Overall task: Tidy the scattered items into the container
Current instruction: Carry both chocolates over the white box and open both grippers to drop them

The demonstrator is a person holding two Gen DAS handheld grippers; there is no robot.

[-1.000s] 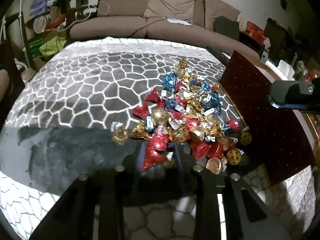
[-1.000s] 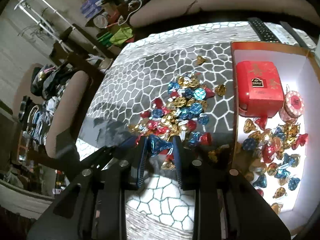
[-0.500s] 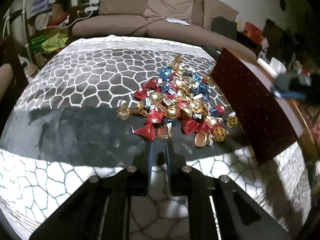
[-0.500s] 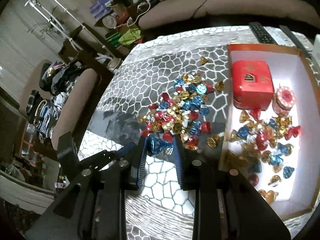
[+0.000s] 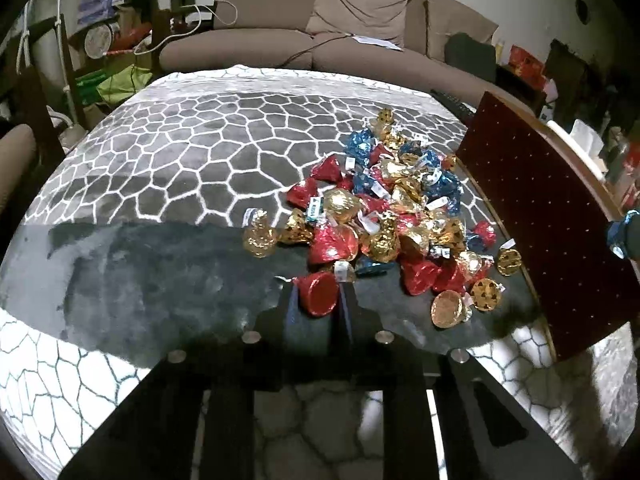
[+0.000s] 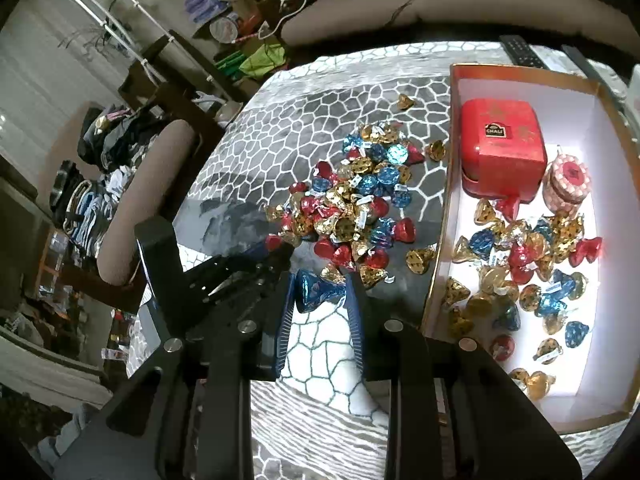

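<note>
A heap of red, blue and gold foil candies (image 5: 392, 208) lies on the patterned cloth, also visible as the candy pile (image 6: 352, 208) in the right wrist view. My left gripper (image 5: 319, 300) is at the pile's near edge with its jaws closing, and a red candy (image 5: 320, 294) is pinched between the fingers. My right gripper (image 6: 320, 292) is shut on a blue candy (image 6: 318, 290), held above the cloth just left of the box. The red box (image 6: 440, 240) has a white inside and holds several candies. Its dark red outer wall (image 5: 540, 220) stands to the right of the pile.
Inside the box sit a red tin (image 6: 500, 148) and a small round jar (image 6: 568, 182). A remote control (image 6: 520, 50) lies beyond the box. A brown sofa (image 5: 280, 40) runs behind the table, and a padded chair (image 6: 152, 184) stands at its left side.
The left gripper drew back from the pile, then came in again and closed around a red candy. The right gripper carried the blue candy a little toward the box.
</note>
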